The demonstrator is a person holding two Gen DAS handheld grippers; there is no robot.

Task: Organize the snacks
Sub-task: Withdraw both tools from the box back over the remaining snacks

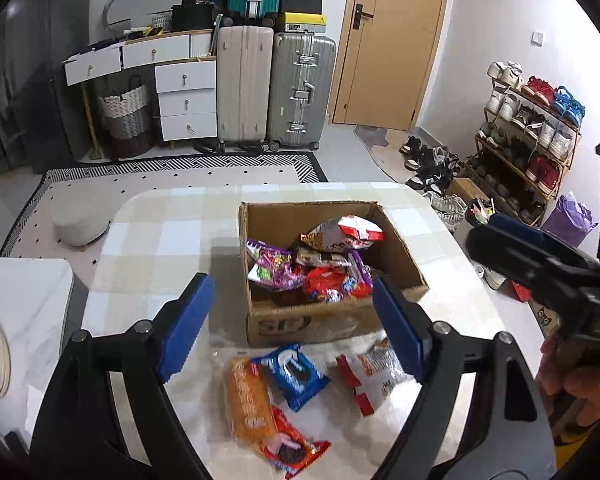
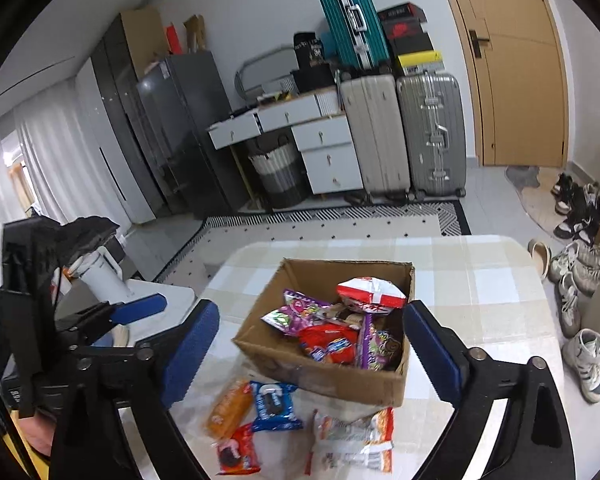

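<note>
In the left wrist view, the left gripper (image 1: pixel 290 322) hangs above the table (image 1: pixel 160 236) with its jaws spread wide and nothing between the blue pads (image 1: pixel 188 320). Beyond them sits an open cardboard box (image 1: pixel 324 320) holding a heap of snacks: a red and white bag (image 1: pixel 352 232) at the far side, a purple packet (image 1: pixel 272 268) on the left and a red packet (image 1: pixel 328 282) nearer the front wall. On the table just in front of the box lie 4 loose snacks: an orange packet (image 1: pixel 246 396) on the left, a blue cookie pack (image 1: pixel 296 374) beside it, a red cookie pack (image 1: pixel 292 452) nearest the camera, and a red and clear bag (image 1: pixel 374 376) on the right, partly behind the right pad. The right gripper (image 1: pixel 540 264) shows at the right edge, held by a hand (image 1: pixel 568 384). In the right wrist view, the right gripper (image 2: pixel 312 354) also has its jaws wide and empty, framing the box (image 2: pixel 328 376) from above. The same 4 snacks lie in front of it: orange packet (image 2: pixel 228 408), blue cookie pack (image 2: pixel 274 406), red cookie pack (image 2: pixel 236 454), red and clear bag (image 2: pixel 352 440). The left gripper (image 2: pixel 100 312) appears at the left edge; from this side I cannot tell how its jaws stand.
</note>
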